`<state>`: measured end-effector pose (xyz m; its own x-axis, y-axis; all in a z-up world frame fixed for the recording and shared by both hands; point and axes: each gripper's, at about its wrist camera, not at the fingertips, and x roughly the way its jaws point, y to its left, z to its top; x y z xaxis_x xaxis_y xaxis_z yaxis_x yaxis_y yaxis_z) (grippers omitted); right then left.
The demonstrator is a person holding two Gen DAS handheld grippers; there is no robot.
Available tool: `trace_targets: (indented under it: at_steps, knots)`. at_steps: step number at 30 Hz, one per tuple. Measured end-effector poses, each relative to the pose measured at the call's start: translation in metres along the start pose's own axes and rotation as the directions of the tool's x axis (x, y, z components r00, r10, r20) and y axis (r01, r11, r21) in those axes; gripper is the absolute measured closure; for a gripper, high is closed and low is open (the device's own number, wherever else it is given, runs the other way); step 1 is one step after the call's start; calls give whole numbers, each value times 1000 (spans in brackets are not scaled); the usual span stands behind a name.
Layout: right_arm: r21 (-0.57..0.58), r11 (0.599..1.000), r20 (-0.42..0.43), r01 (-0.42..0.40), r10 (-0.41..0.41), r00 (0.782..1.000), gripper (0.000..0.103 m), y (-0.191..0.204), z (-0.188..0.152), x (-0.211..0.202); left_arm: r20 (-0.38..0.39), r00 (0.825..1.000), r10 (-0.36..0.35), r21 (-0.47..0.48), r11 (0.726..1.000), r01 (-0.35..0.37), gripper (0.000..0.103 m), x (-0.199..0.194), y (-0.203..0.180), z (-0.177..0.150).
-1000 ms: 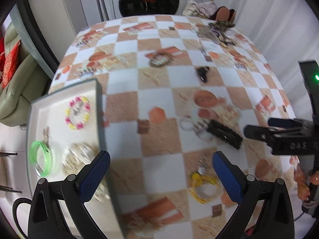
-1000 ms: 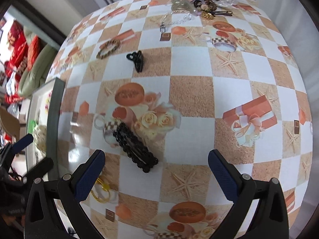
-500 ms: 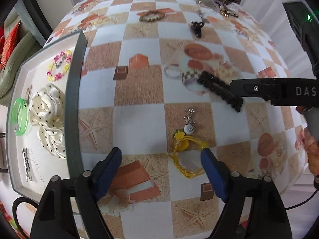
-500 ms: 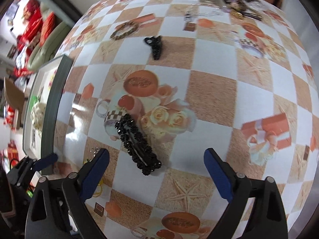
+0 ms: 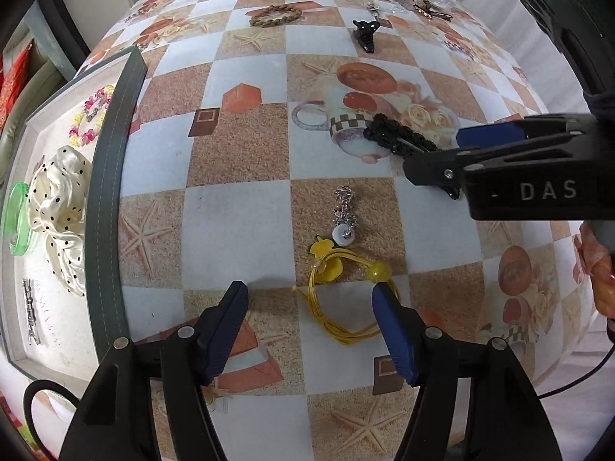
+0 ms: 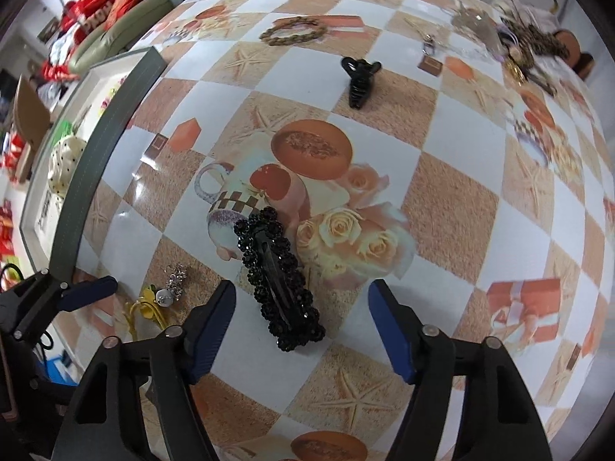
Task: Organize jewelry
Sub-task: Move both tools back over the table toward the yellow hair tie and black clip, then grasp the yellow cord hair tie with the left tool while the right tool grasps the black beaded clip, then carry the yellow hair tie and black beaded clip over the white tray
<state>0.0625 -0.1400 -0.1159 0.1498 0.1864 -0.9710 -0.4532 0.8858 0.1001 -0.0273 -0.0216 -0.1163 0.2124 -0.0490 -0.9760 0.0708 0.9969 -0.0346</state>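
A yellow cord bracelet [image 5: 338,292] with a flower and a bead lies on the checked tablecloth, between the fingers of my left gripper [image 5: 311,299]. Those jaws are closing and the pads stand apart from the cord. A small silver charm [image 5: 344,211] lies just beyond it. A black beaded hair clip [image 6: 278,278] lies between the fingers of my right gripper [image 6: 301,299], whose jaws are also closing, with gaps on both sides. In the left wrist view the right gripper's fingers [image 5: 492,136] reach over that clip [image 5: 399,138].
A grey-edged tray [image 5: 111,192] at the left holds a spotted cream scrunchie [image 5: 57,207], a green bangle [image 5: 15,223], a pink and yellow bead bracelet [image 5: 90,115] and a silver clip [image 5: 30,311]. Farther off lie a black claw clip [image 6: 359,78], a brown bead bracelet [image 6: 294,30] and a jewelry heap [image 6: 522,42].
Both grippers have come down closer to the table and their jaws have narrowed. The left now straddles the yellow bracelet, the right has rolled and straddles the black clip.
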Motion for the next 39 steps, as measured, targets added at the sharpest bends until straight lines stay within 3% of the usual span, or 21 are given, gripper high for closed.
trace_targets:
  at_steps: [1,5,7,9,11,12,14,18,25,34,39]
  knots:
    - [-15,1000,1,14,-14,1000,36,2,1,0,1,1000,2,0,1000,-2,33,0,0,0]
    - [-87,992,1,91,-91,996,43,16,3,5,7,1000,21,15,1000,-21,55,-2,1,-1]
    - [-102,990,3,97,-97,995,50,20,3,5,6,1000,11,23,1000,-11,63,-3,1,-1]
    - [-98,990,1,100,-101,995,57,21,2,5,0,1000,-7,30,1000,7,63,-2,0,0]
    - [-92,990,1,104,-105,995,66,22,3,5,-3,1000,-19,41,999,19,77,-4,-2,-2]
    - [-87,990,0,107,-107,994,66,23,3,5,-4,1000,-24,45,999,24,77,-4,-4,-3]
    - [-71,992,1,106,-106,994,70,25,4,4,-11,999,-54,47,997,54,96,-5,-5,-3]
    - [13,997,-4,71,-71,997,70,20,4,-2,-17,994,-112,33,993,112,96,-8,-4,-5]
    - [157,988,4,8,-9,1000,70,-9,-3,-19,15,990,-142,-4,990,142,96,-29,7,-3]
    - [266,963,35,-45,36,999,70,-23,-16,-38,79,982,-169,-7,985,170,96,-63,19,9]
    - [296,952,61,-76,60,996,70,-13,-3,-49,119,978,-174,-12,984,176,96,-84,32,13]
